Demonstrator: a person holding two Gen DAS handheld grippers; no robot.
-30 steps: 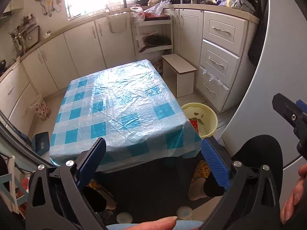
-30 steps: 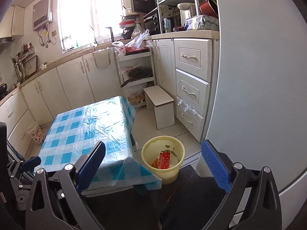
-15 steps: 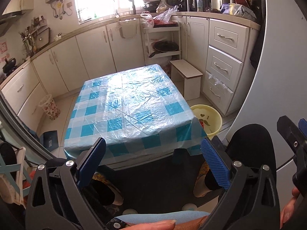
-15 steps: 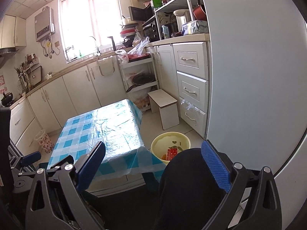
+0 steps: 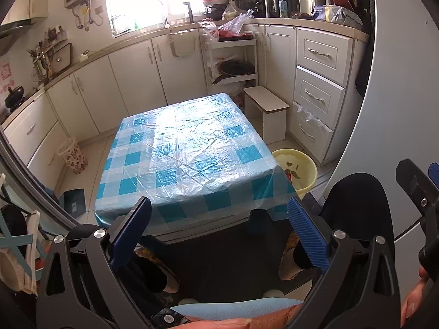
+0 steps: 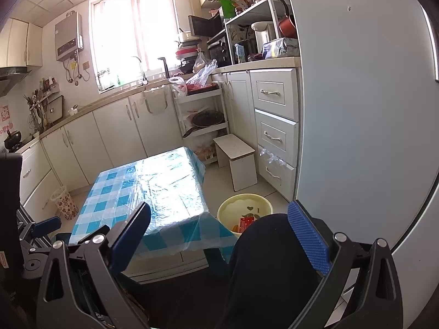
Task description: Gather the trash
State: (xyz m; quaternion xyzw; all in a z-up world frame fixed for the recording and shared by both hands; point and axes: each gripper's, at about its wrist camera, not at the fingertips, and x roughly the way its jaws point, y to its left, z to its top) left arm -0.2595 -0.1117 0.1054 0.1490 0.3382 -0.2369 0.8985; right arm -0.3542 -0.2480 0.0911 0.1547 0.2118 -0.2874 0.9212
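Observation:
A yellow bucket point(image 5: 300, 168) stands on the floor at the right corner of the low table point(image 5: 186, 153) with a blue-checked plastic cover. It also shows in the right wrist view point(image 6: 244, 209), with a red carton point(image 6: 246, 223) and other scraps inside. My left gripper point(image 5: 219, 227) is open and empty, held back above my lap, short of the table's near edge. My right gripper point(image 6: 219, 233) is open and empty, above my dark-trousered knee point(image 6: 271, 260). It shows at the right edge of the left wrist view point(image 5: 419, 186). The table top bears nothing.
A white step stool point(image 5: 267, 112) stands beyond the bucket, beside drawers point(image 5: 318, 93). A large white fridge door point(image 6: 356, 109) fills the right. White cabinets point(image 5: 131, 79) line the far wall. A patterned small basket point(image 5: 73, 159) sits on the floor at left.
Both grippers have drawn back and tilted upward, so the table and bucket sit lower and farther off. My knee now covers part of the bucket in the right wrist view.

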